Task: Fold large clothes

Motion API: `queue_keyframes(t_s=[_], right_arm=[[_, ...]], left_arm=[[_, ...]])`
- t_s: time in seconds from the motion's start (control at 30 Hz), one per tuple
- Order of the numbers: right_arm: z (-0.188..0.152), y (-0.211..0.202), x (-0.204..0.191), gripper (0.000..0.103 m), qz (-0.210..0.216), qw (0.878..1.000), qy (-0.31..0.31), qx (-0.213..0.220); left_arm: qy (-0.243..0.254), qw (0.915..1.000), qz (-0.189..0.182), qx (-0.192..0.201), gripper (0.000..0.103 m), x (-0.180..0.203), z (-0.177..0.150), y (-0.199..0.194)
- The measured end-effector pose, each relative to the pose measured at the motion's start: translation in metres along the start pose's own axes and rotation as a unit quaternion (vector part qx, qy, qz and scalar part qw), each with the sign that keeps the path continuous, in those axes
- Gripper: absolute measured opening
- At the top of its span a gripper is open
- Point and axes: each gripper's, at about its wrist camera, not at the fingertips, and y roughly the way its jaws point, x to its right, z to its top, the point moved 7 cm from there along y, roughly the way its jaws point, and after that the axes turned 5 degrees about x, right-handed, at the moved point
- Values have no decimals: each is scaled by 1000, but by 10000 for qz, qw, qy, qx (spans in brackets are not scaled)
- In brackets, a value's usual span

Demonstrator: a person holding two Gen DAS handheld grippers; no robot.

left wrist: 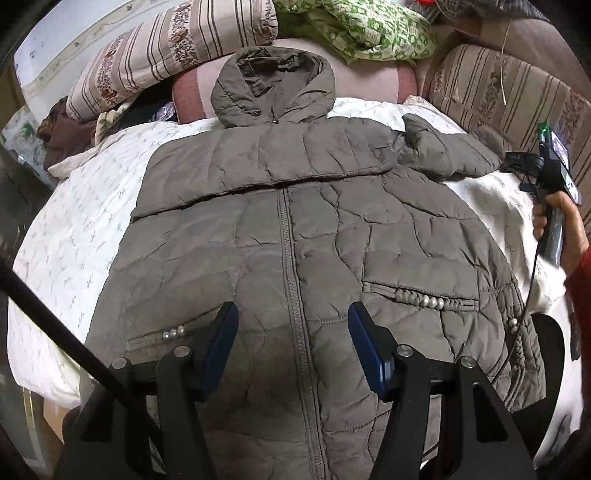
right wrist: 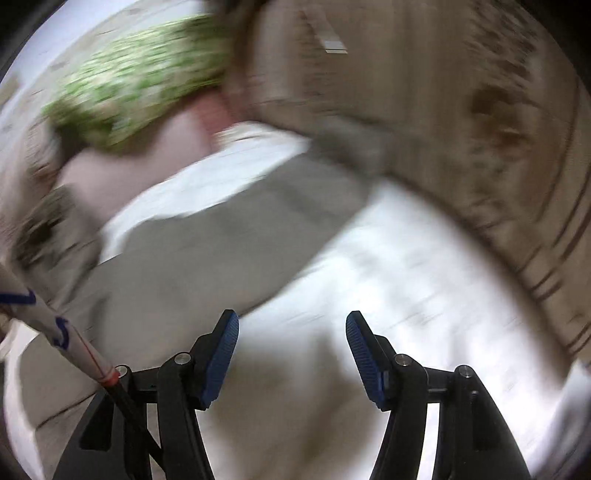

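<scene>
A grey-brown quilted hooded jacket [left wrist: 295,221] lies front up and zipped on a white bedspread [left wrist: 74,229]. Its left sleeve is folded across the chest; its right sleeve [left wrist: 450,151] stretches out toward the sofa. My left gripper [left wrist: 293,332] is open and empty, above the jacket's lower front near the zipper. My right gripper [right wrist: 291,339] is open and empty over the white bedspread [right wrist: 406,277], with the jacket sleeve [right wrist: 240,229] ahead and left, blurred. The right gripper's body, held in a hand, shows at the right edge of the left wrist view [left wrist: 550,184].
Striped pillows [left wrist: 166,48] and a green patterned cloth [left wrist: 362,29] are piled behind the hood. A striped sofa back [left wrist: 517,96] runs along the right side and also appears blurred in the right wrist view [right wrist: 480,129]. Dark clothes [left wrist: 66,129] lie at far left.
</scene>
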Motion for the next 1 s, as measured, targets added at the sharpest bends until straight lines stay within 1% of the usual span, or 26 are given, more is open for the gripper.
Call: queue_keyframes(t_s=[0.07, 0.13, 0.2, 0.23, 0.37, 0.4, 0.43, 0.47, 0.5, 0.53, 0.6, 0.63, 0.7, 0.77, 0.8, 0.87, 0.93, 0.97, 1.0], right_arm=[[19, 19, 18, 66, -220, 9997, 67, 18], [40, 39, 34, 69, -428, 9991, 59, -29], [58, 55, 41, 74, -547, 9984, 138, 4], [68, 64, 45, 75, -631, 9978, 194, 24], [90, 93, 53, 75, -734, 9964, 434, -8], [94, 99, 53, 58, -746, 9963, 419, -25], [95, 102, 51, 37, -773, 9964, 355, -63], [96, 107, 47, 3, -791, 9963, 255, -204], [97, 108, 43, 3, -730, 9966, 233, -318], [99, 102, 43, 3, -764, 9965, 240, -238], [109, 79, 39, 0, -829, 9965, 98, 60], [116, 64, 40, 0, -1045, 9941, -60, 275], [128, 31, 48, 0, -1348, 9885, -212, 656], [145, -6, 64, 0, -1656, 9809, -155, 1013], [154, -26, 73, 0, -1735, 9779, -68, 1164], [167, -51, 80, 0, -1518, 9809, 76, 1210], [172, -69, 75, 0, -1335, 9845, -87, 1131], [170, -75, 74, 2, -1235, 9864, -117, 1079], [165, -78, 71, 11, -1025, 9898, -89, 984]], left_arm=[[-9, 10000, 56, -68, 61, 0, 1, 5], [-44, 9998, 116, -160, 61, -2, 2, 11], [-115, 9994, 192, -255, 61, -6, 3, 18], [-142, 9992, 218, -289, 61, -8, 3, 21], [-273, 9979, 348, -483, 61, -13, 4, 36], [-292, 9975, 358, -538, 61, -14, 4, 40], [-299, 9973, 350, -572, 61, -15, 4, 42], [-301, 9972, 345, -597, 61, -15, 3, 44], [-296, 9972, 345, -602, 61, -15, 2, 44], [-287, 9972, 342, -595, 61, -16, 2, 44], [-289, 9976, 302, -547, 61, -17, 1, 41], [-299, 9978, 279, -523, 61, -18, 1, 39], [-347, 9982, 206, -448, 61, -21, -1, 33], [-414, 9983, 144, -379, 61, -25, -3, 25], [-453, 9983, 109, -347, 61, -27, -4, 22], [-539, 9982, 24, -276, 61, -30, -7, 13], [-561, 9982, -44, -204, 61, -30, -9, 6], [-548, 9983, -66, -169, 61, -30, -10, 2], [-510, 9986, -84, -130, 61, -30, -12, -2]])
